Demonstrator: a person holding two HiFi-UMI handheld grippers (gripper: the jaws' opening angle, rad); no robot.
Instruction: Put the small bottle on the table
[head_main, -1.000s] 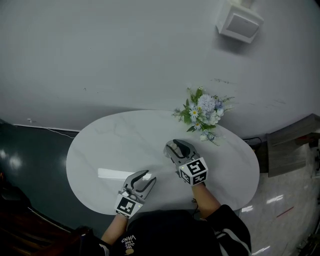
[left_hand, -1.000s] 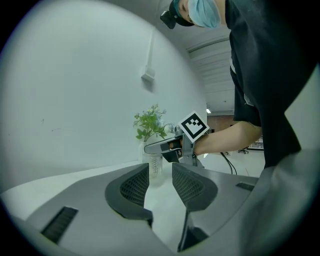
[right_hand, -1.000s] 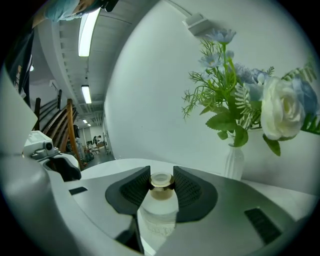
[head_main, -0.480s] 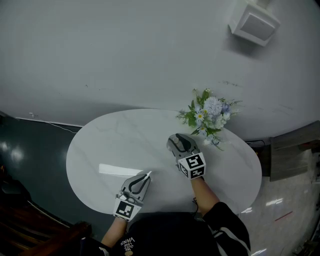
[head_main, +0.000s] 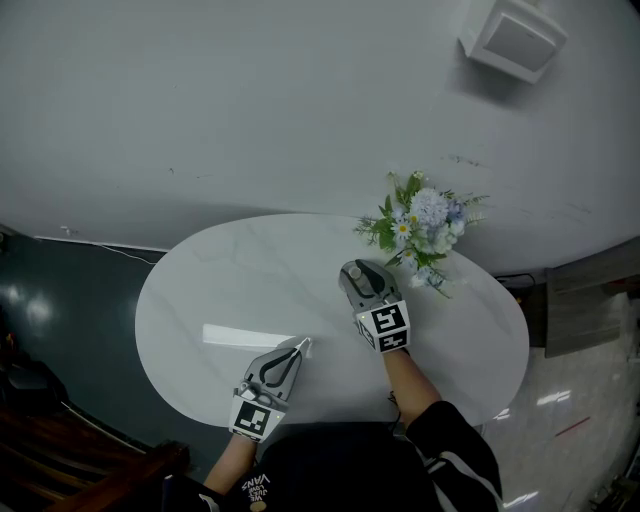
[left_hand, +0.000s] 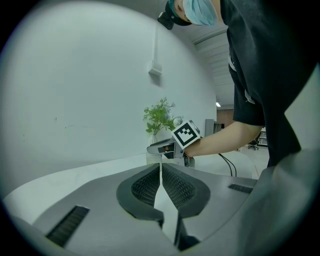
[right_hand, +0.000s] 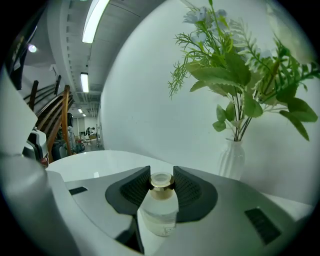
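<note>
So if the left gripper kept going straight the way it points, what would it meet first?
Probably the right gripper, which holds the small bottle dead ahead of the shut jaws of the left gripper; only bare table lies between, though depth is unclear.

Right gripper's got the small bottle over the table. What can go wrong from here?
1. The right gripper seems to pinch the small bottle high up, near its gold collar. The body is smooth and rounded, so it may slip, or tip over when released.
2. The white vase of flowers stands just ahead of that gripper. Moving forward while setting the bottle down on the table could knock the vase.
</note>
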